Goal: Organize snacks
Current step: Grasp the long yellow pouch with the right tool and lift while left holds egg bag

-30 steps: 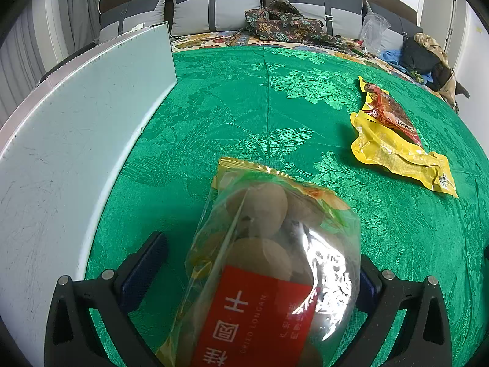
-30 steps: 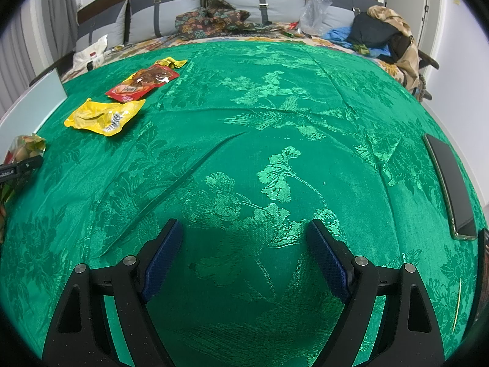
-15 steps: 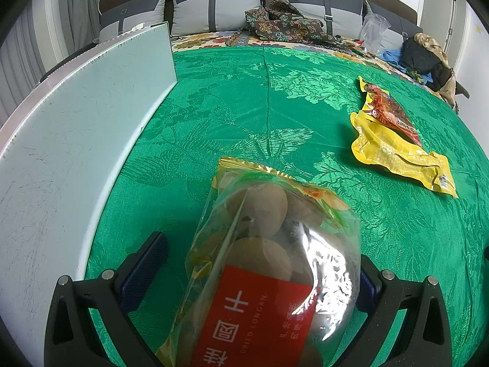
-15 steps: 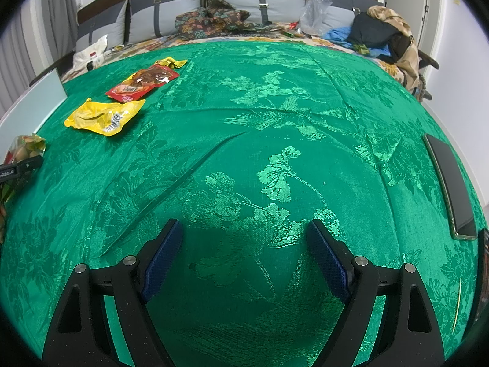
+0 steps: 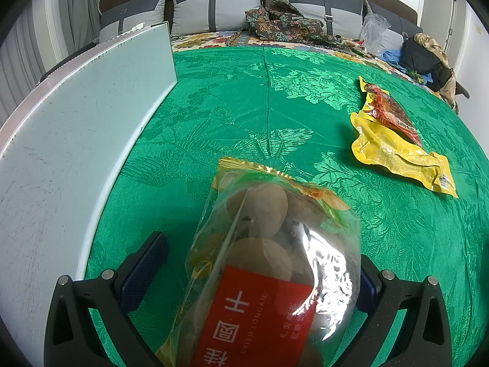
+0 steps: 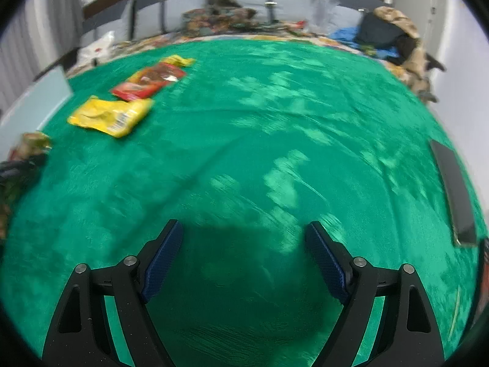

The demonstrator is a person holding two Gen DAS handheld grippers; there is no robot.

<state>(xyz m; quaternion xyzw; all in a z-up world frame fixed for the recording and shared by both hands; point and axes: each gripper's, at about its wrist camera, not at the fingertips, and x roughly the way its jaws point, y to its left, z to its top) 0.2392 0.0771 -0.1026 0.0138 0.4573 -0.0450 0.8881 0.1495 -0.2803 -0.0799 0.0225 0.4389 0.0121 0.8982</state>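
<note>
1. The left gripper [image 5: 259, 263] has its jaws spread wide, with the dried longan bag [image 5: 269, 263] lying between them; the left blue pad stands clear of the bag with green cloth showing in the gap, while the right pad is hidden behind the bag's clear film, so whether that side touches cannot be told.
2. The right gripper [image 6: 244, 244] has its jaws parted and grasps nothing; only the green bedspread [image 6: 275, 122] lies between the pads; this view is blurred.
3. The dried longan bag is a clear pouch with a red label and a gold-green sealed top, and brown round fruit shows through it; it rests near the pale board [image 5: 76, 128] that runs along the left edge of the bed.
4. Further out to the right lie a yellow packet [image 5: 394, 153] and a red snack packet [image 5: 388, 111], the red one overlapping the yellow one's far end; both are well apart from the longan bag.
5. In the right wrist view the same two packets sit at the upper left, and a dark flat device [image 6: 455, 189] lies at the bedspread's right edge.
6. Grey pillows [image 5: 214, 6] and a patterned cloth [image 5: 284, 24] line the head of the bed.
</note>
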